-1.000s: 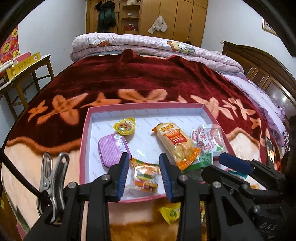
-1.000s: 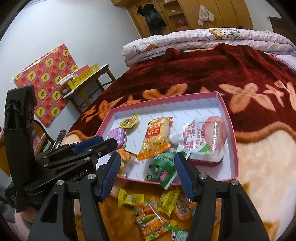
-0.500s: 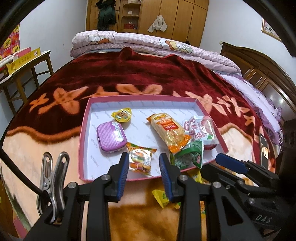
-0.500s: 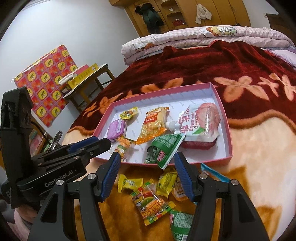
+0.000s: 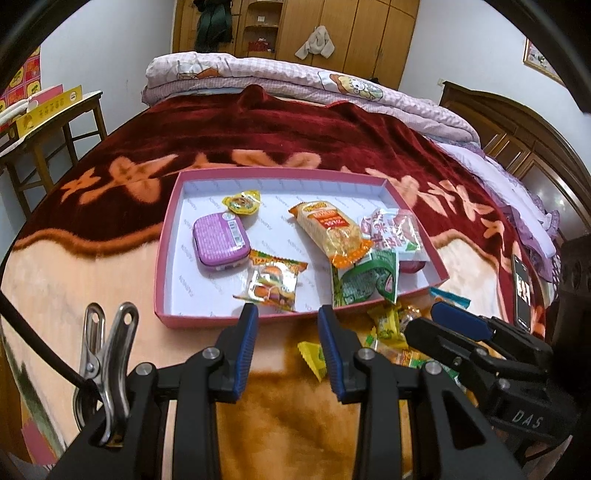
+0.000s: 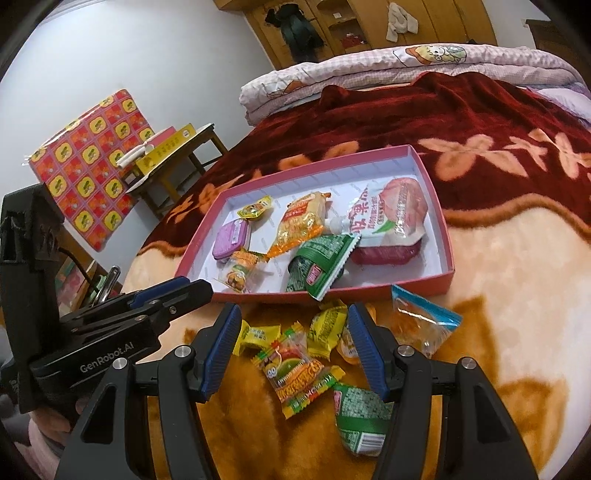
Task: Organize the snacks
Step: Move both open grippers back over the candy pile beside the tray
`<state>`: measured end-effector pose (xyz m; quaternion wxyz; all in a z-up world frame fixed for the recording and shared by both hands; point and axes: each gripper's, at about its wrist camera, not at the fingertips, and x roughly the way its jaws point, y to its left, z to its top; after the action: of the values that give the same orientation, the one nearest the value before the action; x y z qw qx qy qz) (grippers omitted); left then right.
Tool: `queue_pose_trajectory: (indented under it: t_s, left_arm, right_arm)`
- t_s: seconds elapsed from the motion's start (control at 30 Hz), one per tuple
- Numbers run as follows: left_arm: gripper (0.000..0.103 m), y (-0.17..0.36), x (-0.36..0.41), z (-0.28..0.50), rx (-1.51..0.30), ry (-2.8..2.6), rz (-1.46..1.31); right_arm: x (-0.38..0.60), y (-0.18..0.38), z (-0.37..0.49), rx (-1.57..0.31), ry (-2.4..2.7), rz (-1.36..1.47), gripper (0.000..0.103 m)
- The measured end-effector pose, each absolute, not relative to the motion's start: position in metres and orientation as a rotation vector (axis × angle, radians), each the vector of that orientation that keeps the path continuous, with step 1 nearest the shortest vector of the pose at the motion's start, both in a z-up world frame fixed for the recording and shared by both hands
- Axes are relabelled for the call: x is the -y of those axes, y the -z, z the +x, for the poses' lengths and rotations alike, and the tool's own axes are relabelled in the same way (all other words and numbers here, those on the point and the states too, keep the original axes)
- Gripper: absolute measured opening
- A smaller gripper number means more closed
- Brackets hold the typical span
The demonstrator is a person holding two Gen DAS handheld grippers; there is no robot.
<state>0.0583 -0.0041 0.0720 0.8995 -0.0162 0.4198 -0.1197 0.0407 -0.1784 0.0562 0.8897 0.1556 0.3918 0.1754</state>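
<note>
- Where my right wrist view shows the loose snack pile (image 6: pixel 306 354) whole on the bed, my left view catches only its edge.
- Right tongs (image 6: pixel 293 349): released, straddling that pile.
- Left tongs (image 5: pixel 284 347): released, empty, just before the pink tray (image 5: pixel 168 254).

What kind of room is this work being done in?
Most likely a bedroom in a home. The tray of snacks sits on a bed covered with a red blanket, a folded quilt lies at the far end, and wooden wardrobes line the wall.
</note>
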Motion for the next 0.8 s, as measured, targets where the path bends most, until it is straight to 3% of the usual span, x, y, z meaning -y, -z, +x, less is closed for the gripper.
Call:
queue_pose_trajectory:
  t_s: [0.8]
  left_arm:
    - [0.035, -0.06, 0.006, 0.037, -0.914, 0.26, -0.037]
  right_arm:
    - [0.205, -0.046, 0.017, -0.848, -0.288, 0.287, 0.062]
